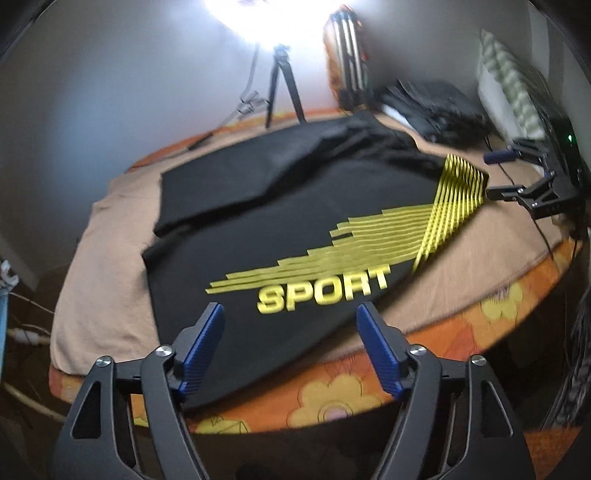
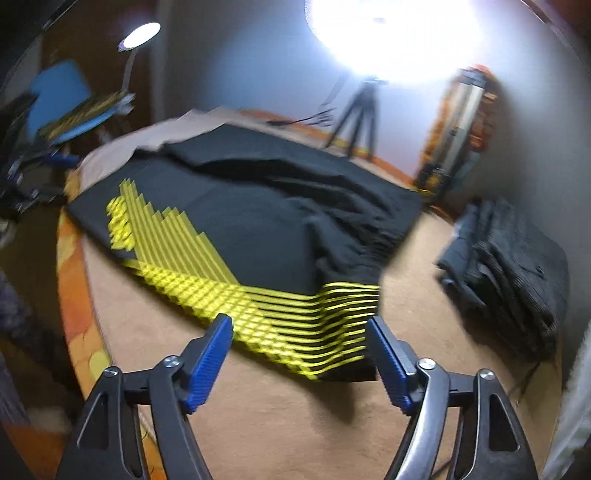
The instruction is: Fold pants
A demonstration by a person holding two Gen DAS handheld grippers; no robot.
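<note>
I am holding my left gripper (image 1: 288, 325) low over the near end of the black pants (image 1: 280, 206), and its two blue pads (image 1: 201, 350) are standing wide apart with nothing between them. The pants are lying spread out on the beige sheet (image 1: 110, 280) that is covering the bed, and the yellow word SPORT (image 1: 323, 290) with yellow stripes is showing on the leg nearest to me. The other leg is lying beside it, farther from me, and the two legs are partly overlapping. The near cuff is hanging a little over the edge of the orange flowered mattress (image 1: 369, 391). My right gripper (image 2: 300, 339) is hovering just above the waist corner of the pants, where the yellow stripes (image 2: 295, 314) are running; its jaws are also spread open and are not touching the cloth. In the left wrist view I am seeing this right gripper at the far right, just beside the striped corner. A pile of dark folded clothes (image 2: 513, 273) is resting on the sheet to the right of the pants, well apart from them. A tripod (image 1: 282, 88) is standing behind the bed, under a very bright lamp (image 2: 391, 29). Both views are a little blurred.
</note>
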